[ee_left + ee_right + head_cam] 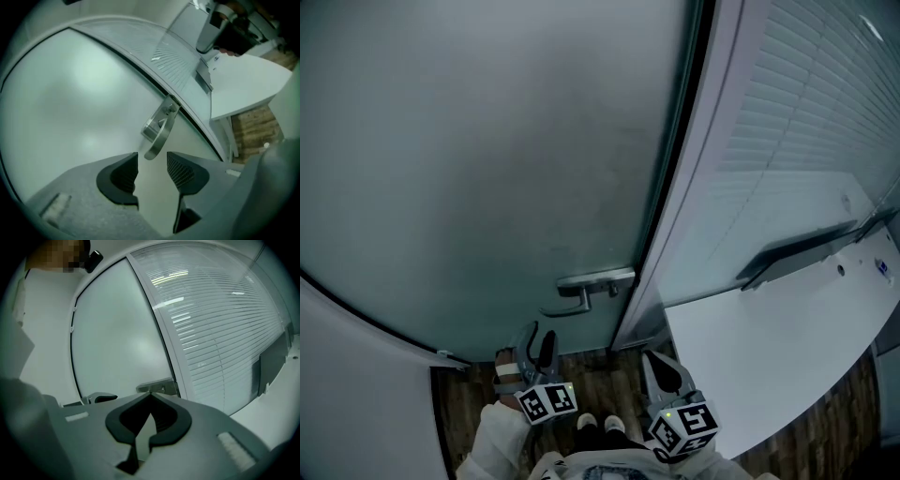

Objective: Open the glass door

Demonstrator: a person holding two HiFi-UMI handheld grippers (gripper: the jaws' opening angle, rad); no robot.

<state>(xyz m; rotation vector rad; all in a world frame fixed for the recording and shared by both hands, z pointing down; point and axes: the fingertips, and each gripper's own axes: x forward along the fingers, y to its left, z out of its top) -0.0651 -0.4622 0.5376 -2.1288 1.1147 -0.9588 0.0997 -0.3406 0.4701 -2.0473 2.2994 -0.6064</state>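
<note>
Your left tongs [538, 351] stand wide and empty, just short of the lever handle [583, 290] at the right edge of the frosted glass door [487, 169]. Your right tongs [662, 371] are pinched together. Slatted blinds [825, 84] and a white counter [769, 347] lie right, above the wood floor [600, 386].

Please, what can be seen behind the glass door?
Nothing: the glass door is frosted and shows only a dull grey surface. Its metal handle sits on this side; whatever is behind is hidden.
</note>
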